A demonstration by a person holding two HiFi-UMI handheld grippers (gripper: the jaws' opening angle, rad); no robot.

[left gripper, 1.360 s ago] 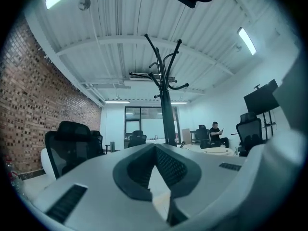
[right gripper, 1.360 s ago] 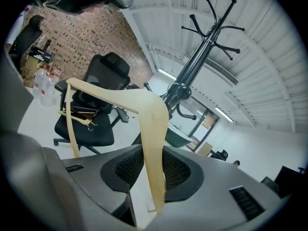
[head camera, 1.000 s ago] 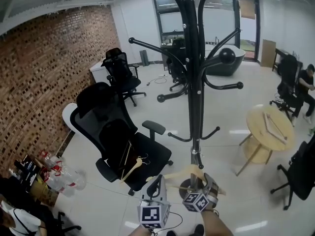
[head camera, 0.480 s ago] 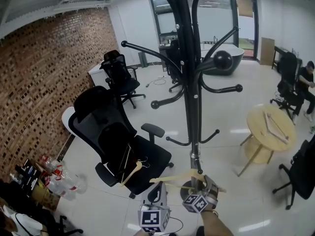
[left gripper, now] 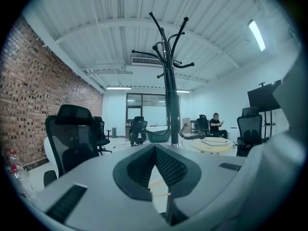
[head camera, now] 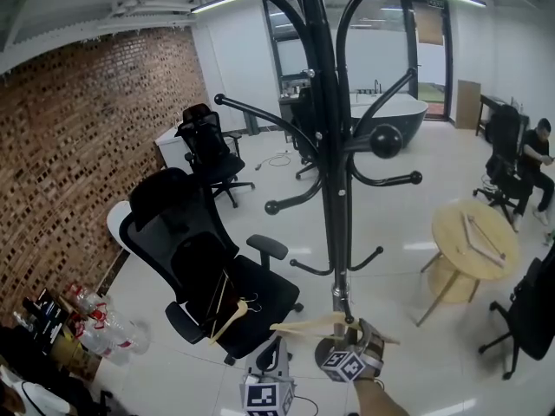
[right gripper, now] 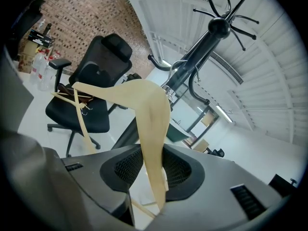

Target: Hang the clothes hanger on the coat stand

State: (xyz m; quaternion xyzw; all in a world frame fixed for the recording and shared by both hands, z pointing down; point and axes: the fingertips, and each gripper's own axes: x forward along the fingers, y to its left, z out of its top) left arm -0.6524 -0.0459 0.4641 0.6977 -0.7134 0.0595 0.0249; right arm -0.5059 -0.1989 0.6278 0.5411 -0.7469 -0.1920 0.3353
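Observation:
The black coat stand [head camera: 334, 189] rises right in front of me, its curved arms spreading overhead. My right gripper [head camera: 349, 336] is low beside the stand's pole, shut on a pale wooden clothes hanger [head camera: 316, 325] that lies roughly level. In the right gripper view the hanger [right gripper: 149, 124] passes between the pads of that gripper [right gripper: 156, 172], with the stand [right gripper: 202, 47] beyond. My left gripper [head camera: 277, 349] is just left of it, and in its own view the left gripper [left gripper: 155, 150] is shut and holds nothing. The stand [left gripper: 169, 105] is ahead of it.
A black office chair [head camera: 204, 276] stands to the left with a second wooden hanger [head camera: 232, 308] on its seat. A round wooden table [head camera: 475, 232] is at the right. A seated person [head camera: 531, 154] is far right. Bottles [head camera: 95, 315] lie by the brick wall.
The stand has grown larger in the head view and its arms sit higher. Both grippers have slid lower in the frame. The right gripper still holds the hanger by the pole.

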